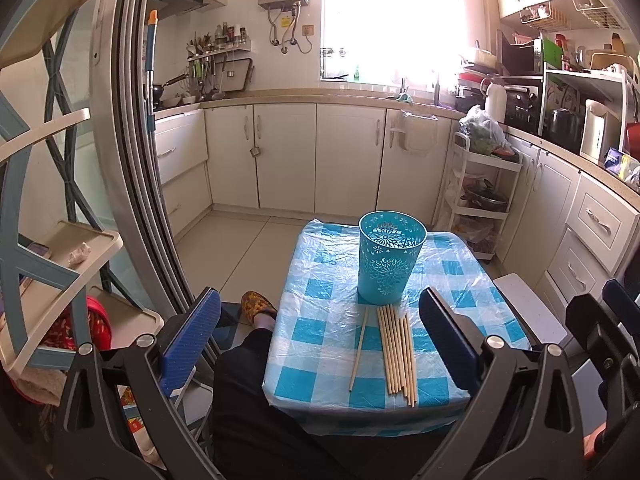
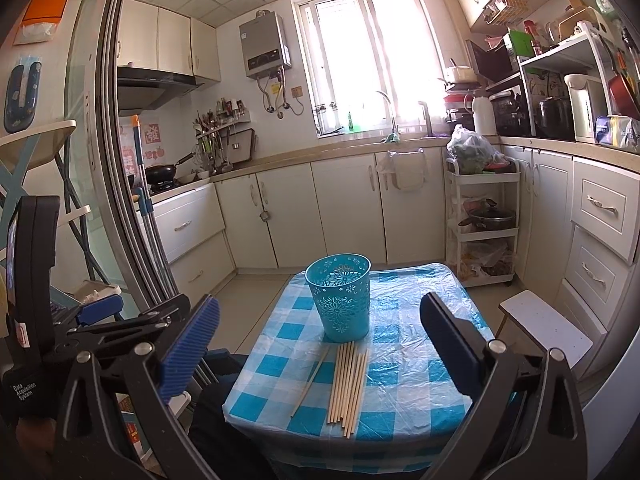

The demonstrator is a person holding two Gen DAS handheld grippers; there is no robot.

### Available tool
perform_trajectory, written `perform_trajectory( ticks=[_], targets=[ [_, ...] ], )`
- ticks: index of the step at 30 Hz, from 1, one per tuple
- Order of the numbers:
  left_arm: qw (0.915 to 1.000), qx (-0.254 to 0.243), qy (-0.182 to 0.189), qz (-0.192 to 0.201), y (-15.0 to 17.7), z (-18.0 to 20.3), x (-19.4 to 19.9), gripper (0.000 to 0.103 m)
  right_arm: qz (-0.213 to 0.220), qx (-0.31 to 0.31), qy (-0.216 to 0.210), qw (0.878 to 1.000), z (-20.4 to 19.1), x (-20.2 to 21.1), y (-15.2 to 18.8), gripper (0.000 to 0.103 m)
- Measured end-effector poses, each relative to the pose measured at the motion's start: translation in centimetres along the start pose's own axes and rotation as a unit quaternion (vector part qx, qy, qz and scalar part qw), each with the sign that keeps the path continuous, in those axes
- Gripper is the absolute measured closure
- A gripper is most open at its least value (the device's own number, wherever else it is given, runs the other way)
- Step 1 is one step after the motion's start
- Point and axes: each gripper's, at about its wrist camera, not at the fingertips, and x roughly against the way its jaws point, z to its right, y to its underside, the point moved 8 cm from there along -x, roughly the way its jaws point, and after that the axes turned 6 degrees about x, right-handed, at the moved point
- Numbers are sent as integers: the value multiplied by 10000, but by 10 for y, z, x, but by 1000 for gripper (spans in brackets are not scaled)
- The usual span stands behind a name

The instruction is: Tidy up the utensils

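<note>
While both grippers hang above the near edge of the small table [image 1: 332, 280], nothing between either pair of fingers.

Left gripper [image 1: 320, 340]: jaws spread as wide as they go, blue ribbed pad on one finger, dark pad on the other, empty. Tilted down toward the tabletop, clear of everything on it.

Right gripper [image 2: 320, 344]: likewise fully spread and empty, aimed a little downward, not touching the table.

On the table, under a clear plastic sheet over a blue-and-white checked cloth: a turquoise cup [image 1: 391, 258] with cut-out flower patterns, upright, toward the far middle. Just in front of it, lying flat: a bundle of wooden chopsticks [image 1: 398, 350], side by side, tips close to the base of the cup, running toward the near edge. One single chopstick [image 1: 358, 350] slightly apart on the left of the bundle, a touch angled.

Inside of the cup hard to see; cannot tell whether anything is in it.

Below the near edge: dark trousers [image 1: 256, 400] and a patterned slipper [image 1: 258, 304] on the tiled floor. Beyond the table: white kitchen cabinets [image 1: 284, 156], bright window [image 1: 392, 20], a white trolley [image 1: 480, 196] on the right.
</note>
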Motion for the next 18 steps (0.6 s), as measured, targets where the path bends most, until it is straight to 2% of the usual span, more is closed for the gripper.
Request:
perform_trajectory(
  ticks=[13,18],
  targets=[
    [10000,4,0,-1,1,0,0,7,13,0,-4,10000,1,1,-1,7],
    [10000,13,14,-76,4,4,-3,7,-163,7,-16,9999,1,-4,8,7]
  ],
)
